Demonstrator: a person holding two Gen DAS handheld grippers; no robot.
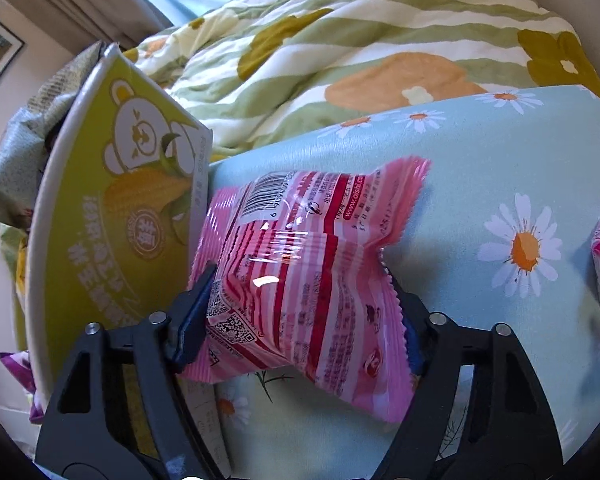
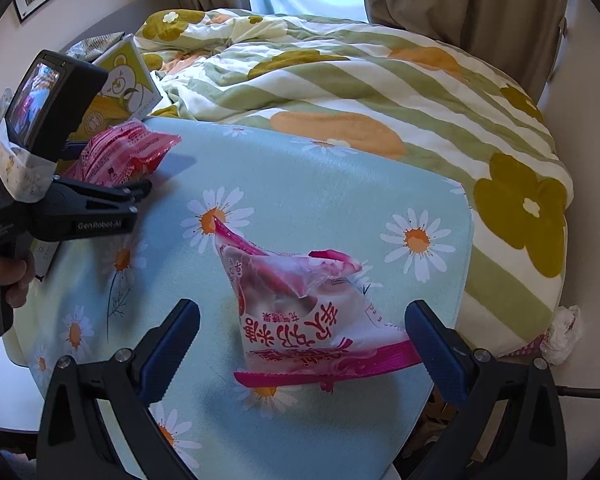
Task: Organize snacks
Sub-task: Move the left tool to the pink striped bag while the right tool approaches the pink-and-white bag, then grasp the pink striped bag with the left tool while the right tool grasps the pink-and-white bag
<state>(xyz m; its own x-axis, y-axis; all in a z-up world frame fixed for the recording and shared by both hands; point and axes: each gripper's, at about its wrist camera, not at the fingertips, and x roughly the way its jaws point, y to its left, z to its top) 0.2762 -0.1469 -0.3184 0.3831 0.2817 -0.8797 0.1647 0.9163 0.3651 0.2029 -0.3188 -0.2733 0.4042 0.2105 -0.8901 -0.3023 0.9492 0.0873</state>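
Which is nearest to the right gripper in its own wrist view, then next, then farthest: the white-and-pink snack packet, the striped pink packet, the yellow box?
1. White-and-pink snack packet: between the right gripper fingers, not pinched.
2. Striped pink packet: far left on the daisy mat, held by the left gripper.
3. Yellow box: behind that packet, at the mat's far-left corner.

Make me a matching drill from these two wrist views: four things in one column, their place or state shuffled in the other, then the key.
1. striped pink packet
2. white and magenta packet
3. yellow-green box
4. right gripper

A. open
B. standing at the mat's edge
C. pinched by the left gripper
D. lying loose on the daisy mat

Pairs: 1-C, 2-D, 3-B, 4-A
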